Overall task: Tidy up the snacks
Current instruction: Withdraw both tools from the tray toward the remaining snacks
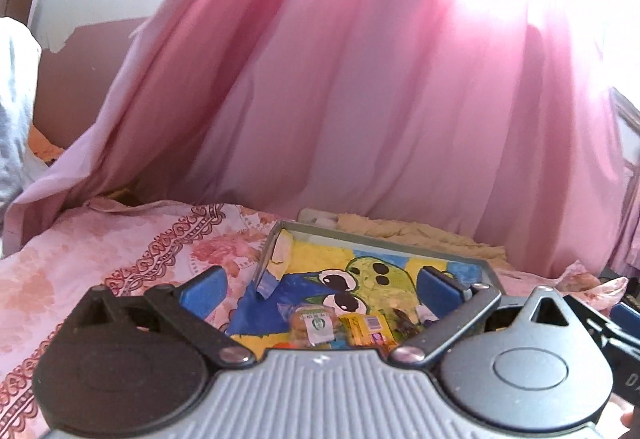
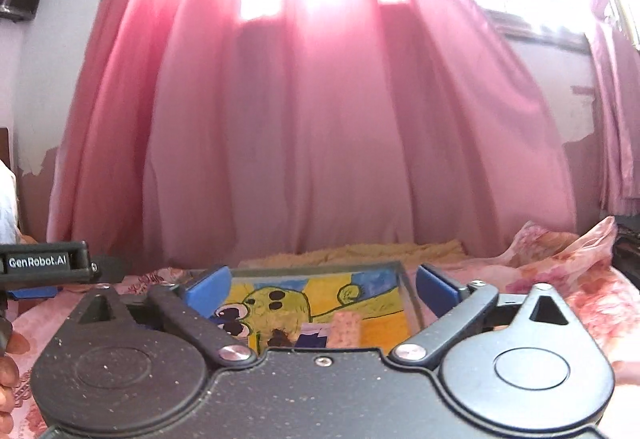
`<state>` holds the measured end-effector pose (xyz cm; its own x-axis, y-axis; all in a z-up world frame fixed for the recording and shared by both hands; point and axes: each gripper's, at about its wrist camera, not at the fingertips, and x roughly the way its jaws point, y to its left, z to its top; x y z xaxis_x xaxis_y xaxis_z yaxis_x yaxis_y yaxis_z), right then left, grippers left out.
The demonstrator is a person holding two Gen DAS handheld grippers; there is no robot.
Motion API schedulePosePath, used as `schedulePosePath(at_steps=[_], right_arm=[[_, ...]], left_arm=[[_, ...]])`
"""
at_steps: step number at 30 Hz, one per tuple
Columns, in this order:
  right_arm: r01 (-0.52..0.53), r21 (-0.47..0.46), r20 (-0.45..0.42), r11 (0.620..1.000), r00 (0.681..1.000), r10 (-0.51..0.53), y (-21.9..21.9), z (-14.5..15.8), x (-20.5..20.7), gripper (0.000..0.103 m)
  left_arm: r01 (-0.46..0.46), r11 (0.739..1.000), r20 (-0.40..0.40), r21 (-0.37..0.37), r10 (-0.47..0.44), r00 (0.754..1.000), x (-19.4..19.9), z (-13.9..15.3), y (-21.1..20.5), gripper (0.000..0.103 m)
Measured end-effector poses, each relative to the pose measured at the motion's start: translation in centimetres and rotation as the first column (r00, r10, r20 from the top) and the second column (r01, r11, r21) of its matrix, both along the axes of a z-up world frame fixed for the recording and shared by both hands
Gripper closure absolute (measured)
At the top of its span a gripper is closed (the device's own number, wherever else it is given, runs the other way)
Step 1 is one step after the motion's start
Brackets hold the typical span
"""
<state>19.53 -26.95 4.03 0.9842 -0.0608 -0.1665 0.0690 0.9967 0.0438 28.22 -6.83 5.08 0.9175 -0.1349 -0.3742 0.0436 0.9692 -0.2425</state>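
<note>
Now left tongs spread, right tongs spread, both above cartoon tray holding snack packets.

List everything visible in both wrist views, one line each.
tray: one, grey rim, yellow-blue-green cartoon base, on the bed ahead of both grippers
snack packets: several, mixed colours, at the tray's near edge; exact count unclear
bedsheet: one, pink floral, under the tray
blanket: one, pale yellow, behind the tray
curtain: one, pink, backlit, behind the bed
left gripper: one, blue pads, open, empty, over the tray
right gripper: one, blue pads, open, empty, over the tray
</note>
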Motion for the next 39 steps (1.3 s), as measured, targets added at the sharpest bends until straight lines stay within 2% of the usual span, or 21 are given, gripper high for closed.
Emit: schedulePosePath(at_steps=[10,16,27,33,39], right_arm=[[-0.001,-0.044,0.036,0.999,0.999,0.003,1.0,0.2,-7.5,0.001],[-0.004,-0.06,-0.009,0.998,1.0,0.003,1.7,-0.8,-11.2,0.001],[0.034,-0.046,-0.12,0.998,0.992,-0.039,2.3,-2.2,-15.6,0.001],[0.056,-0.052,-0.187,0.997,0.98,-0.065,2.7,-2.9,-16.2,0.001],[0.043,-0.101,-0.257,0.994,0.964,-0.067,3.8,-3.7,-15.7,0.001]], left_arm=[[0.017,1.0,0.05,0.021,-0.018,0.999,-6.6,0.1,0.5,0.0],[0.032,0.998,0.052,0.052,-0.034,0.998,-9.8,-1.0,0.9,0.0],[0.048,0.994,0.002,0.094,-0.049,0.999,-14.2,-3.5,1.7,0.0],[0.076,0.989,-0.05,0.124,-0.07,0.996,-15.5,-5.0,1.7,0.0],[0.11,0.981,-0.117,0.162,-0.091,0.989,-16.4,-6.7,1.2,0.0]])
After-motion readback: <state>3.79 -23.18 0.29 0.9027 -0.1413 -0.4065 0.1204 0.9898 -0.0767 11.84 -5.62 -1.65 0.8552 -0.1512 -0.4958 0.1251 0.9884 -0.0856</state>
